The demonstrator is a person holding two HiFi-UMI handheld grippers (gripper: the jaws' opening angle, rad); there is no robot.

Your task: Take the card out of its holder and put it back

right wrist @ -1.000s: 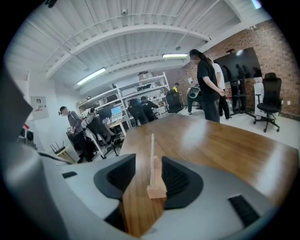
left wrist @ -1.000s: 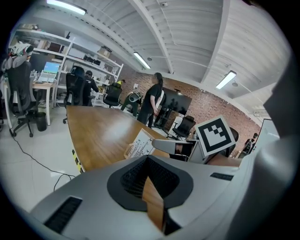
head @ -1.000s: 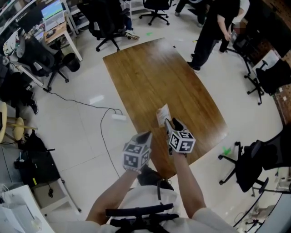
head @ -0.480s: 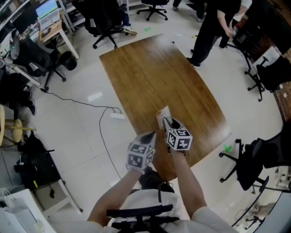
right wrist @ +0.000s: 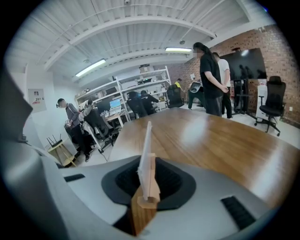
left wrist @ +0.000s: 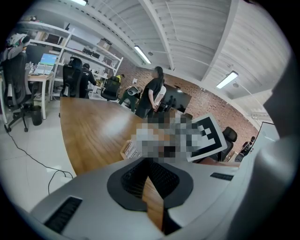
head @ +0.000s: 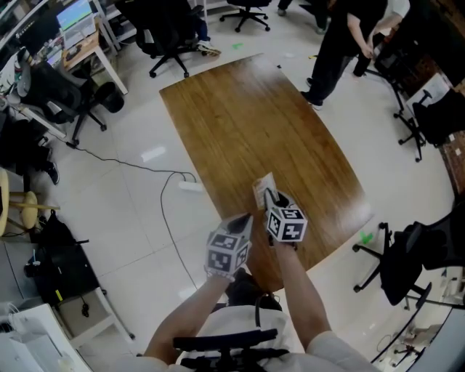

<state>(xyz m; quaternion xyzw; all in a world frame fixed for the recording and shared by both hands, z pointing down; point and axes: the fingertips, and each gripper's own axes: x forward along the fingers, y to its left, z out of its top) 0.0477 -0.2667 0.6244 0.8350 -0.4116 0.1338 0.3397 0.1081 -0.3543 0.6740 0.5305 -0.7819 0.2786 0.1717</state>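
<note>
A white card stands upright in a small wooden holder near the front edge of the brown table. My right gripper reaches the card from the near side. In the right gripper view the card and holder stand edge-on between the jaws of my right gripper. These jaws have just been closing, and pad face still shows on both sides of the card. My left gripper hovers left of it, jaws a narrow slit apart with nothing between them. In the left gripper view the card lies beyond my left gripper.
A person stands at the table's far right corner. Black office chairs stand at the right and far end. A cable with a power strip lies on the floor left of the table. Desks with monitors stand far left.
The left gripper has edged a little to the right, nearer the right one. The right gripper stays at the card, which stands in its holder as before.
</note>
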